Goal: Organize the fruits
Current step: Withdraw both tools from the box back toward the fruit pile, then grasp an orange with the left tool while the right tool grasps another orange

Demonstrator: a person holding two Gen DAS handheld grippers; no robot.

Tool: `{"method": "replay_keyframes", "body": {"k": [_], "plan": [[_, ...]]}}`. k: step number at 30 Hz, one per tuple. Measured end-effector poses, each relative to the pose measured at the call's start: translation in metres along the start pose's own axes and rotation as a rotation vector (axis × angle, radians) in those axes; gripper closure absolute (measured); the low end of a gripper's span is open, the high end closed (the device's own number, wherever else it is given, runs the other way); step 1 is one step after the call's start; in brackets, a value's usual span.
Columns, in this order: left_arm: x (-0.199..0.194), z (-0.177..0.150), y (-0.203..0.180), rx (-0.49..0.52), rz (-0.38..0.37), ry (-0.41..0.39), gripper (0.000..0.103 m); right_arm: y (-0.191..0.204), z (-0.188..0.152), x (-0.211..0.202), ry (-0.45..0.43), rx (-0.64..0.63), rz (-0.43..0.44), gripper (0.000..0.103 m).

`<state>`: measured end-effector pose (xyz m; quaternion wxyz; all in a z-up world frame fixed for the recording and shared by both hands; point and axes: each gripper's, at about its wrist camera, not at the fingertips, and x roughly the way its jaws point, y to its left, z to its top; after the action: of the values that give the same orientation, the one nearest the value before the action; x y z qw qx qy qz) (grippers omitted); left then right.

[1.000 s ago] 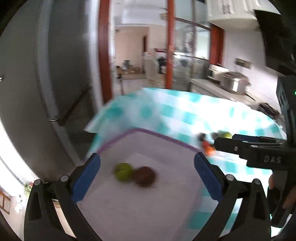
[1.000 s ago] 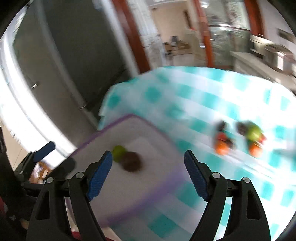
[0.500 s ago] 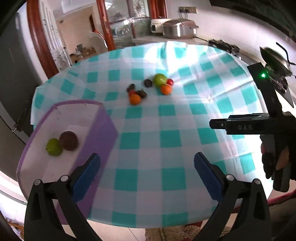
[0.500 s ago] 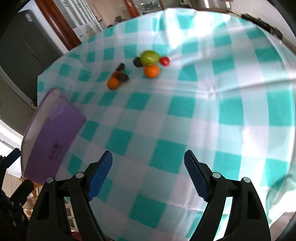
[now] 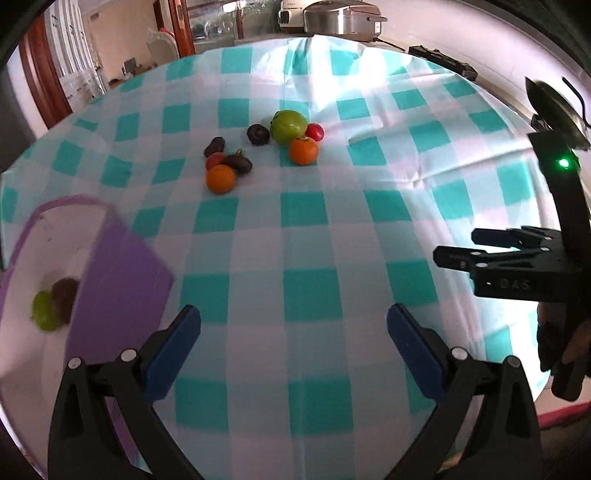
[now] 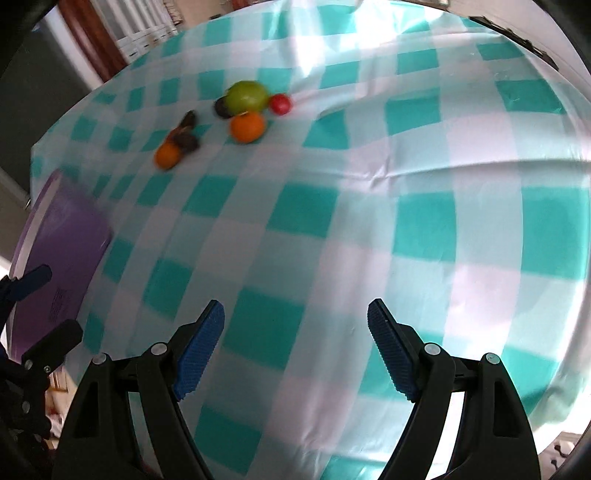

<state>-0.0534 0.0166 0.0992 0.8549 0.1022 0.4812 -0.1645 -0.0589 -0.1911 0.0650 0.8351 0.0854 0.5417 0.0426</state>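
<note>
Several fruits lie in a cluster at the far middle of the checked table: a green apple (image 5: 288, 126) (image 6: 246, 96), two oranges (image 5: 303, 150) (image 5: 220, 179), a small red fruit (image 5: 314, 132) and dark plums (image 5: 258, 133). A purple-rimmed bin (image 5: 122, 258) (image 6: 66, 236) stands at the near left and holds a green fruit (image 5: 43, 315) and a dark fruit (image 5: 64, 294). My left gripper (image 5: 293, 338) is open and empty above the near table. My right gripper (image 6: 295, 349) is open and empty; it also shows in the left wrist view (image 5: 480, 247) at the right.
The round table carries a teal and white checked cloth (image 5: 303, 236). A counter with a metal cooker (image 5: 343, 16) stands behind it. A wooden door frame (image 5: 40, 81) and a dark fridge (image 6: 40, 74) are at the far left.
Both grippers have swung away from over the bin toward the table's middle and drawn closer to the fruit cluster. The bin now lies at the left edge of both views.
</note>
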Motion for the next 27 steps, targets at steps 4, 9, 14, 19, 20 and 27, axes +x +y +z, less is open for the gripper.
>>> {"method": "replay_keyframes", "body": {"k": [4,9,14,19,20,27], "plan": [[0.04,0.031,0.014,-0.004,-0.013,0.006,0.002,0.002,0.035,0.028,0.025,0.005,-0.029,0.025],[0.082,0.056,0.029,-0.012,-0.017,0.019,0.002,0.029,0.092,0.074,0.013,-0.046,-0.011,0.025],[0.116,0.071,0.044,-0.003,-0.007,0.012,0.002,0.052,0.139,0.116,-0.021,-0.096,0.004,0.027],[0.134,0.077,0.058,-0.049,0.031,-0.022,0.002,0.065,0.159,0.141,-0.069,-0.178,-0.041,0.033],[0.137,0.078,0.061,-0.072,0.048,-0.031,0.002,0.067,0.161,0.143,-0.08,-0.199,-0.053,0.034],[0.155,0.095,0.084,-0.226,0.13,-0.067,0.002,0.075,0.16,0.144,-0.152,-0.296,-0.089,0.059]]}}
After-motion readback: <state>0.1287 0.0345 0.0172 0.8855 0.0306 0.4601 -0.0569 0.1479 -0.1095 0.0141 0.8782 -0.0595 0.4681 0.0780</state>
